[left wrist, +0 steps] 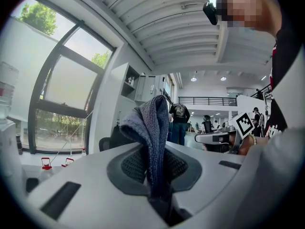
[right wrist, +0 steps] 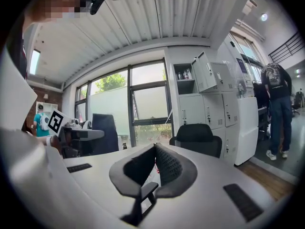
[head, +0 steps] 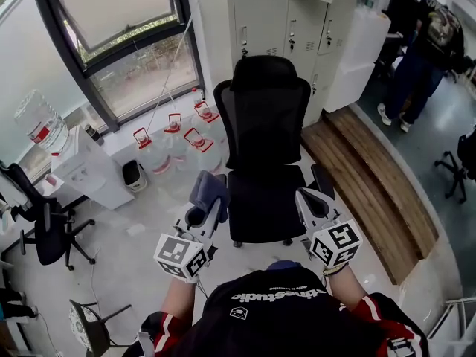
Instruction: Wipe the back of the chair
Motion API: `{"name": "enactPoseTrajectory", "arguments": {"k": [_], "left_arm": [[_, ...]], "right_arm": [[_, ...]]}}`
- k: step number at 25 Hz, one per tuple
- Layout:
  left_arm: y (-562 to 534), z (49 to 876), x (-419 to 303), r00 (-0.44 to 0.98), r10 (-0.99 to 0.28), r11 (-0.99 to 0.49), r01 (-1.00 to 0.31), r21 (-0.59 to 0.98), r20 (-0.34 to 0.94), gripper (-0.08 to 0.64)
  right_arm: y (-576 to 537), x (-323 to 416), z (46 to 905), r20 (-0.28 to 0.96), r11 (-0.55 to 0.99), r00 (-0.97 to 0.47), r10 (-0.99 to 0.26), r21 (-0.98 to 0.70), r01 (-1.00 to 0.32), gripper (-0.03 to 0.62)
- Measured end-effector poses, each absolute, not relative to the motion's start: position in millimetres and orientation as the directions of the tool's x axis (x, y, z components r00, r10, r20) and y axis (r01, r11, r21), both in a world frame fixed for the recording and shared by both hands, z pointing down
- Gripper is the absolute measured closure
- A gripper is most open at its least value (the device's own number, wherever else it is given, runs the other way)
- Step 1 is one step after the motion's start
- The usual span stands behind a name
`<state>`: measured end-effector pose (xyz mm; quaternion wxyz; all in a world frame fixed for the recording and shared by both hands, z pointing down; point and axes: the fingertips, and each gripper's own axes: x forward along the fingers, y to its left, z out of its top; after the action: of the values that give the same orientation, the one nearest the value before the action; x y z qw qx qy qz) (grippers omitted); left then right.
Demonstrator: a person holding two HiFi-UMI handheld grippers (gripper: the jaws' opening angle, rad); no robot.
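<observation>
A grey cloth (head: 210, 187) is clamped in the left hand-held gripper (head: 209, 208), and the right hand-held gripper (right wrist: 155, 152) is held closed, empty, near the black office chair (head: 262, 117).

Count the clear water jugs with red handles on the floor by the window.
4, clustered left of the black office chair: leftmost, middle rear, rightmost rear, front right. Others may be hidden.

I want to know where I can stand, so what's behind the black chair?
White lockers stand behind the chair, with water jugs beside it under the window. Whatever sits low, right behind its back, is covered.
</observation>
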<state>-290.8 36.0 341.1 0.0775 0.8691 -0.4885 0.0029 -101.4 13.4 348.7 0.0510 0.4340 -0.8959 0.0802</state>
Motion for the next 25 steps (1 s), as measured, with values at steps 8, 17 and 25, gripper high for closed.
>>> {"name": "enactPoseTrajectory", "arguments": {"k": [8,17,25], "left_arm": [[-6.0,351.9,-297.4,0.501,-0.859,-0.484,-0.862,0.153,0.102,0.503],[-101.1,364.0,-296.7,0.448,-0.884,-0.426,-0.89,0.163,0.134,0.503],[-213.6,385.8,-277.2,0.409,-0.896,-0.389,-0.911,0.139,0.173,0.503]], "right_arm": [[-33.7,-101.6,355.0,0.173,0.615,-0.625,-0.761,-0.112,-0.78,0.595],[-135.3,-99.5,360.1,0.157,0.653,-0.667,-0.728,-0.134,-0.745,0.595],[-237.3,-75.2,379.8,0.156,0.667,-0.684,-0.713,-0.149,-0.73,0.595]]}}
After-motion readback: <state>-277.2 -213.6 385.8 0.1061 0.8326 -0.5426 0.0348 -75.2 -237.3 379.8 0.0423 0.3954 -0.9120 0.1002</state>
